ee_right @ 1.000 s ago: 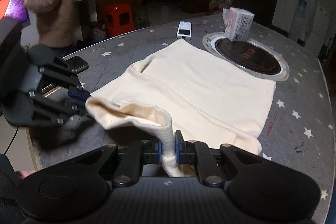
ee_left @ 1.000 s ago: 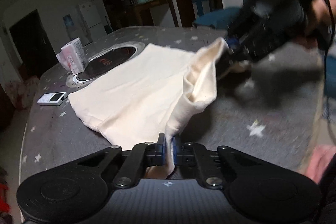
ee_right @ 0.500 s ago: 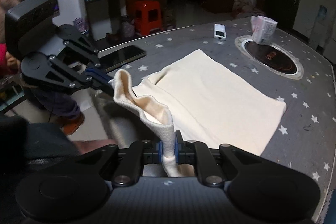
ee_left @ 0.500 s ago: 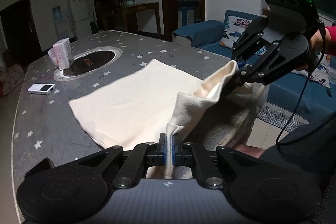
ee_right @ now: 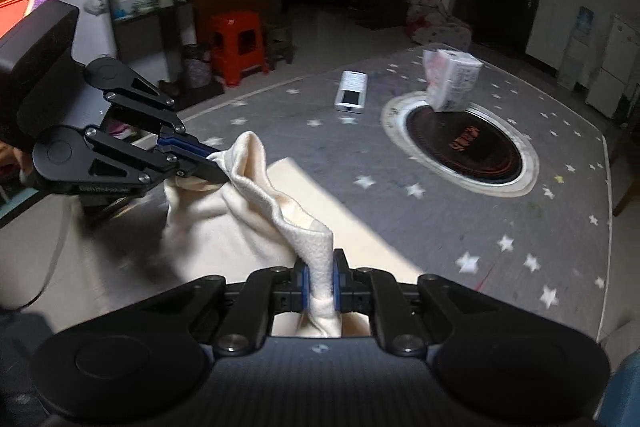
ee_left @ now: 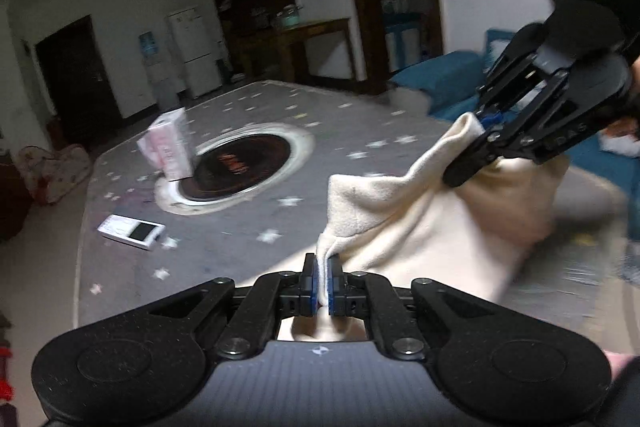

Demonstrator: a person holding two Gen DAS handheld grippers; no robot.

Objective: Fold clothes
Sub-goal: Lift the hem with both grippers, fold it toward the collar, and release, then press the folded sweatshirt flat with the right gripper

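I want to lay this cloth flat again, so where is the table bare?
Bare: the starred stretch between the cream garment and the round hob, plus the table's near right side. Crowded: around the hob, by the tissue pack and white handset.

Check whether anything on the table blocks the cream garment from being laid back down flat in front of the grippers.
Nothing visible does. Both hand-held grippers, left and right, clamp the cream garment. The tissue pack and white device sit farther back by the round cooktop.
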